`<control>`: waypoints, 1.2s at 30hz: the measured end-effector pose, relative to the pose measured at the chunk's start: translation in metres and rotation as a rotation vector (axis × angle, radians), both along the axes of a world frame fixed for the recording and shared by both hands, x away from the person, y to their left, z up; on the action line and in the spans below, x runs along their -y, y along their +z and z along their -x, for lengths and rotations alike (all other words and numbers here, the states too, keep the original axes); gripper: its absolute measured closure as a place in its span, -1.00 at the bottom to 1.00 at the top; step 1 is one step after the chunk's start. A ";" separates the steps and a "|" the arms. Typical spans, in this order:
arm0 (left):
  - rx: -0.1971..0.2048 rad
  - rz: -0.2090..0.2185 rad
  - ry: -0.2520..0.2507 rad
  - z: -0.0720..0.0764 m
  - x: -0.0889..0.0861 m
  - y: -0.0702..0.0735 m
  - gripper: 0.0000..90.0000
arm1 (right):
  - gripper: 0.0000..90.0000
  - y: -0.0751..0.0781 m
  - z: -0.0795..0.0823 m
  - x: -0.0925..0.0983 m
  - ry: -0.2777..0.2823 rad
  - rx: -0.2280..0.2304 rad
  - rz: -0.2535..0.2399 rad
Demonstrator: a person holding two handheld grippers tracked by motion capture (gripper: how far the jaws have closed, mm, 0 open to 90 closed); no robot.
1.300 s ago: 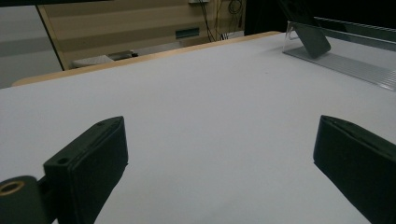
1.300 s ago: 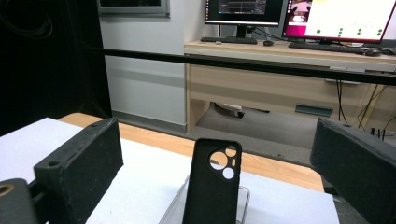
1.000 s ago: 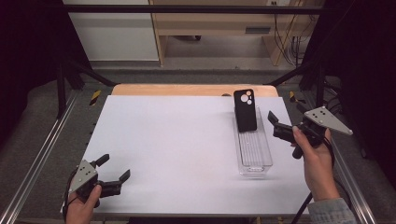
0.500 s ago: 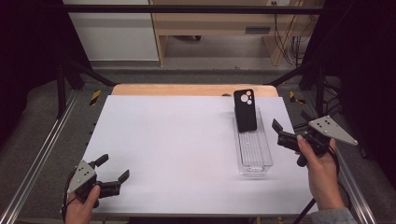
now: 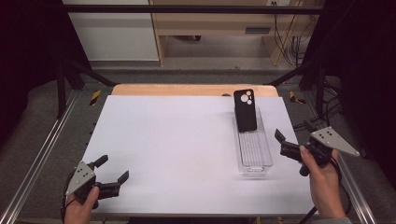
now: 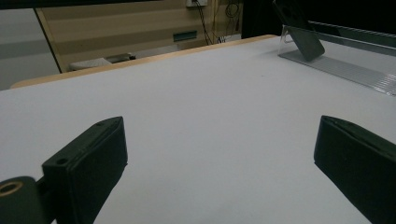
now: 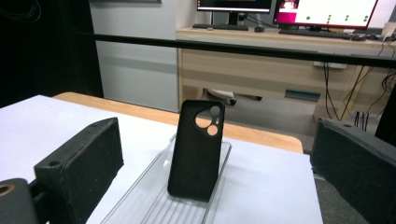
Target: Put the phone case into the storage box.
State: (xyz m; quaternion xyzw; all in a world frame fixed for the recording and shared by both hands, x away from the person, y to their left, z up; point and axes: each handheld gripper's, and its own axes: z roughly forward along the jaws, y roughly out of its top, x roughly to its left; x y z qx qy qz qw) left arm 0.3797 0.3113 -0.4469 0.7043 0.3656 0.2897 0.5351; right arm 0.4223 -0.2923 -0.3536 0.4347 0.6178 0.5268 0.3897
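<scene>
phone case (image 7: 196, 149): matt black plastic | tray (image 5: 254, 156): clear glossy ribbed plastic | table (image 5: 163, 140): smooth matt white, wood far edge

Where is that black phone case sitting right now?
In the high view the black phone case stands propped at the far end of the clear tray, on the table's right side, beyond the right gripper.

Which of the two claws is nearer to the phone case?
The right claw: it sits just beside the clear tray where the phone case stands. The left claw is at the opposite near corner.
</scene>
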 end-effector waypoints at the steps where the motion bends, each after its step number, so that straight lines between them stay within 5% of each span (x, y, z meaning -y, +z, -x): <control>1: -0.001 0.003 -0.001 0.000 0.000 0.000 -0.93 | -0.94 -0.001 0.001 0.001 0.002 -0.007 -0.002; 36: -0.002 0.013 -0.004 0.003 -0.002 -0.001 -0.94 | -0.91 -0.059 0.025 0.006 0.028 -0.055 -0.038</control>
